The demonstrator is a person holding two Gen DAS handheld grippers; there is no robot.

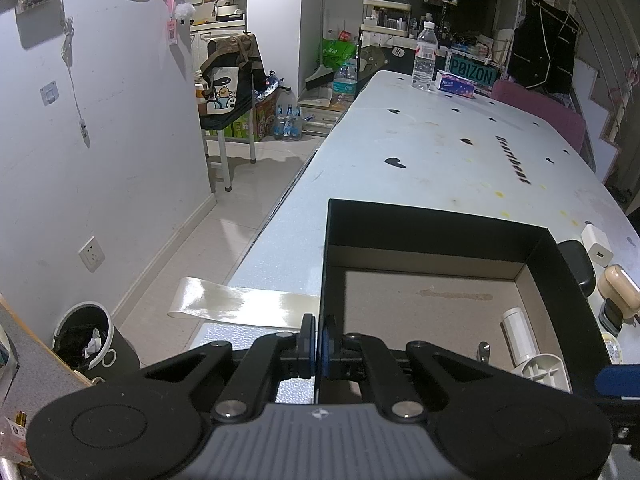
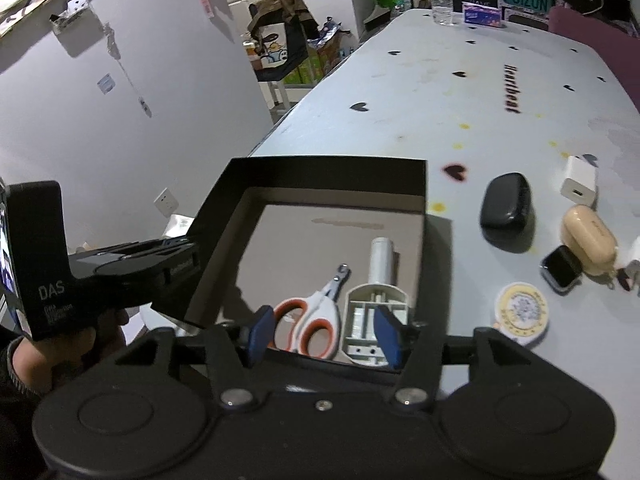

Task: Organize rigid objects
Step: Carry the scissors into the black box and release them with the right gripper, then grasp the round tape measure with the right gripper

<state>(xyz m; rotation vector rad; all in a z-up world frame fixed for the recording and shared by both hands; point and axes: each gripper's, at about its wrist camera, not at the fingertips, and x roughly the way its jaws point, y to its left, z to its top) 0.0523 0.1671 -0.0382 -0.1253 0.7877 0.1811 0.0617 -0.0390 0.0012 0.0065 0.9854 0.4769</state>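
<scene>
Left gripper (image 1: 319, 346) is pinching the left wall of the black box (image 2: 328, 176), steadying it near the desk's (image 2: 460, 92) near-left corner. Right gripper (image 2: 322, 334) hangs over the box's near wall, jaws spread with nothing between them. Already in the box: orange-handled clippers (image 2: 310, 320) and a white plastic part (image 2: 376, 300), both toward the near-right corner.

Not yet boxed, on the desk right of the box: black case (image 2: 507, 211), white charger (image 2: 579, 181), beige case (image 2: 588, 240), smartwatch (image 2: 561, 269), round tin (image 2: 521, 313).

Likely next step is fetching one of those. The tin is nearest, but flat; the black case probably grips easier across its short axis. Keep the left pinch firm so the box doesn't skid, and drop the next item in the bare far half.
</scene>
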